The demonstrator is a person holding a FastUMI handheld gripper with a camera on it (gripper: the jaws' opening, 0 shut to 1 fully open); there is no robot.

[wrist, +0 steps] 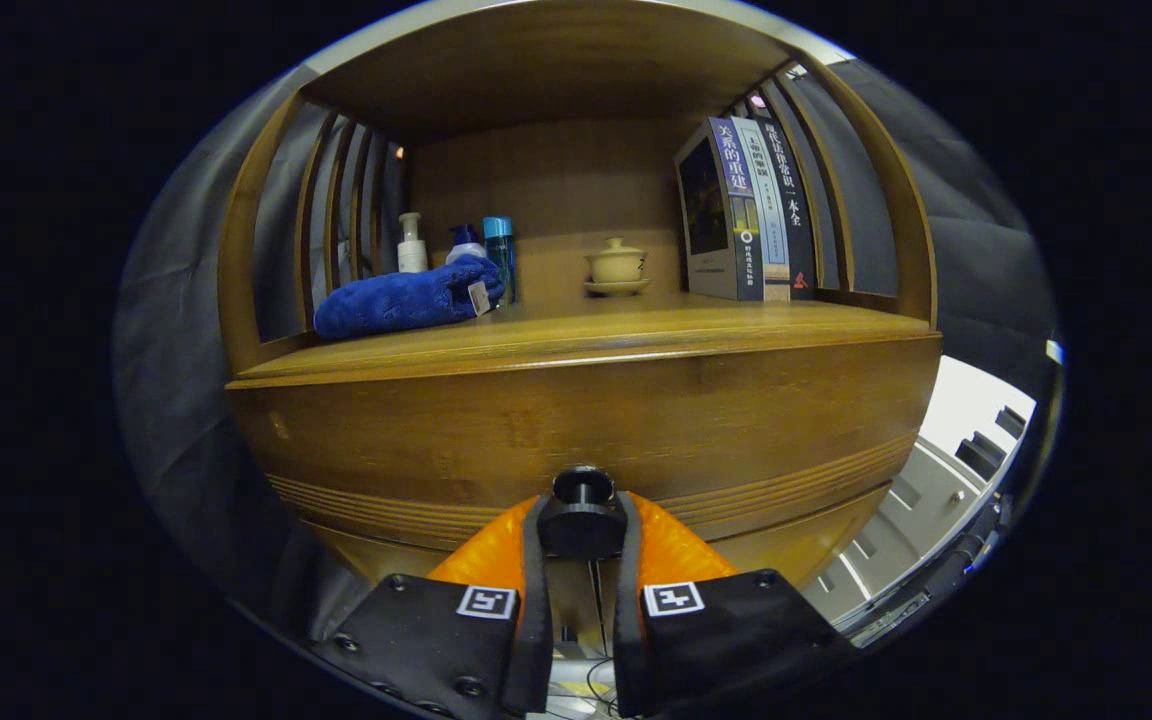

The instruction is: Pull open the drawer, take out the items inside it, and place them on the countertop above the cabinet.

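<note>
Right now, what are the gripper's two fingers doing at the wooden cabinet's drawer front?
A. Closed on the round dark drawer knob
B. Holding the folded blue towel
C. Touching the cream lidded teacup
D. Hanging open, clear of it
A: the gripper has both fingers pressed against the sides of the round dark drawer knob on the wooden drawer front.

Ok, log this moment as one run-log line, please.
phase: gripping knob | gripper: shut on knob | drawer: looks closed | countertop: towel, bottles, teacup, books
</note>
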